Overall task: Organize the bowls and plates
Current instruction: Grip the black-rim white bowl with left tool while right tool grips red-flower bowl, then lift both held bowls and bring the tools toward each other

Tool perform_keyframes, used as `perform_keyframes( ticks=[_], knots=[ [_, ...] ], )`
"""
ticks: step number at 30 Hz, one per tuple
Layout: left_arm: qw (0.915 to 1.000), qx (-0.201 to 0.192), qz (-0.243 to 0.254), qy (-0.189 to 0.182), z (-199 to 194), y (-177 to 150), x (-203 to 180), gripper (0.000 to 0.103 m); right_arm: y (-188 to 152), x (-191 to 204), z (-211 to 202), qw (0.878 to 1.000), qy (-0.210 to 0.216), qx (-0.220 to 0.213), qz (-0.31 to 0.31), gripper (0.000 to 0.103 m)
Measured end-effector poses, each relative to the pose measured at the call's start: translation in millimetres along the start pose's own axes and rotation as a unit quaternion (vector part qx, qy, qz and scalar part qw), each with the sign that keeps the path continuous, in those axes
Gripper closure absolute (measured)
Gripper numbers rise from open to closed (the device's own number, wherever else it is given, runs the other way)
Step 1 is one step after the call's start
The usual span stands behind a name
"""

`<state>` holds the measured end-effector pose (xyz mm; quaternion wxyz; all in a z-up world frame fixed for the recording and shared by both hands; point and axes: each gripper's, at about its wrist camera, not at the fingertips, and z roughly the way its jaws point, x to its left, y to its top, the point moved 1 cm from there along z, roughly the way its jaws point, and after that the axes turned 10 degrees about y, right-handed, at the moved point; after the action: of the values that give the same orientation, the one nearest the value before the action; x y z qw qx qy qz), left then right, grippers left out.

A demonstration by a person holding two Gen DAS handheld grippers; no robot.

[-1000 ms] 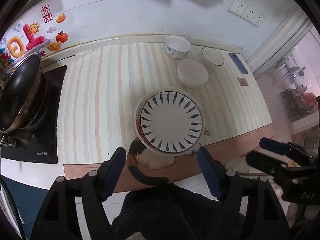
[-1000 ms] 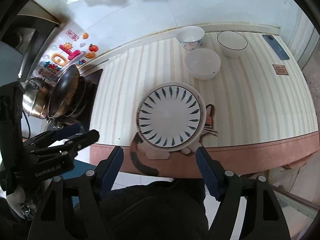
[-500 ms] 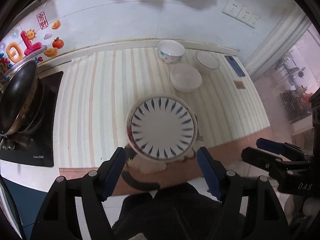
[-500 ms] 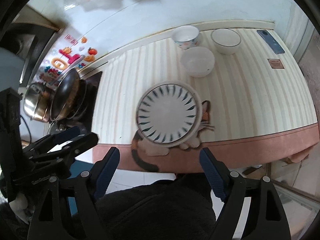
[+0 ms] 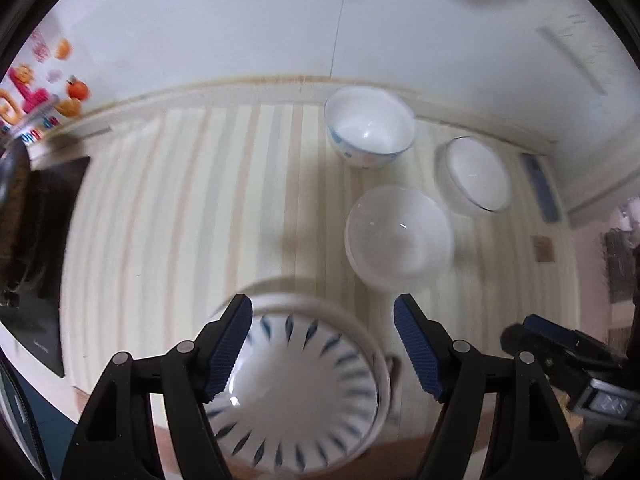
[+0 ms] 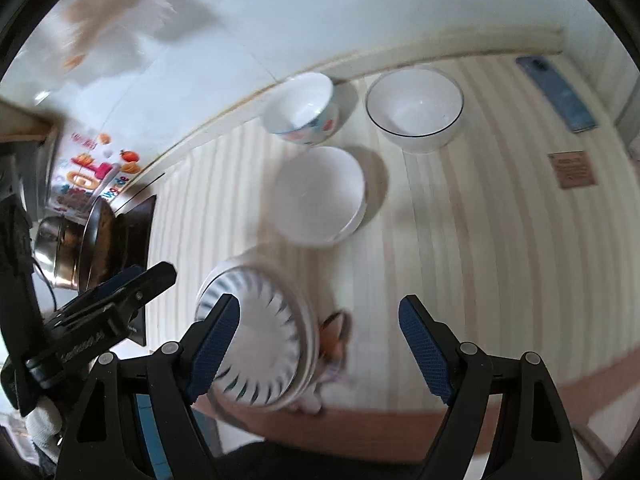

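The left tool [image 5: 323, 338] hangs with its blue-padded jaws spread wide and nothing between them; its left finger [image 5: 230, 344] overlaps the rim of the plate [image 5: 298, 396] in the left wrist view, though whether it touches cannot be told. The right tool [image 6: 319, 338] is likewise wide open and holds nothing, with the same plate showing behind its left finger [image 6: 214, 346].

That plate is white, with a ring of dark blue leaf-shaped strokes radiating around a plain centre (motion blur smears the strokes in both views). It appears to sit on top of a second, slightly wider white plate whose rim [image 6: 308, 344] shows round its right edge, near the front edge of the tabletop [image 5: 180, 208], which is covered in cream and pale tan stripes.

Farther back stand three bowls, close together but apart from the plates. Nearest is a plain white bowl [image 5: 398, 236], upright. Behind it to the left, near the wall, is a white bowl with small blue and red motifs on its outside [image 6: 302, 108]. To the right is a white bowl with a thin dark line on its rim [image 6: 416, 108].

A blue phone [image 6: 556, 92] lies at the far right of the tabletop, and a dark pan [image 6: 94, 248] sits at the left.
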<state>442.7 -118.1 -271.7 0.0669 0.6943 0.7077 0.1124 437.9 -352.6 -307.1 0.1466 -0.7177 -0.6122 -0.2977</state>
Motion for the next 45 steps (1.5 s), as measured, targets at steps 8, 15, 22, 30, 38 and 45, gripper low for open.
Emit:
perform_keyframes(
  ticks=[8, 15, 22, 30, 38, 45],
  knots=[
    [0.9966, 0.078, -0.021, -0.017, 91.2, 40.5, -20.4, 0.06, 73.2, -56.1, 77.4, 0.997, 0.044, 0.049, 0.029, 0.037],
    [0.9957, 0.089, -0.01, -0.026, 115.4, 43.1, -37.0, 0.091, 84.2, -64.2, 124.4, 0.997, 0.041, 0.064, 0.029, 0.079],
    [0.9974, 0.069, -0.008, -0.022, 96.5, 27.8, -41.9, 0.091, 81.7, -57.1, 122.8, 0.998, 0.025, 0.06, 0.007, 0.079],
    [0.9985, 0.04, 0.003, -0.036, 50.9, -1.9, -48.2, 0.091, 67.4, -50.2, 82.8, 0.999, 0.016, 0.041, -0.023, 0.079],
    [0.9977, 0.021, 0.035, -0.054, 14.7, -28.7, -68.5, 0.091, 33.1, -56.2, 24.9, 0.999, 0.016, 0.017, -0.025, 0.079],
    [0.9958, 0.024, 0.068, -0.055, 19.9, -48.2, -101.0, 0.091, -1.9, -80.0, -5.9, 1.0, 0.012, 0.015, -0.012, 0.079]
  ],
)
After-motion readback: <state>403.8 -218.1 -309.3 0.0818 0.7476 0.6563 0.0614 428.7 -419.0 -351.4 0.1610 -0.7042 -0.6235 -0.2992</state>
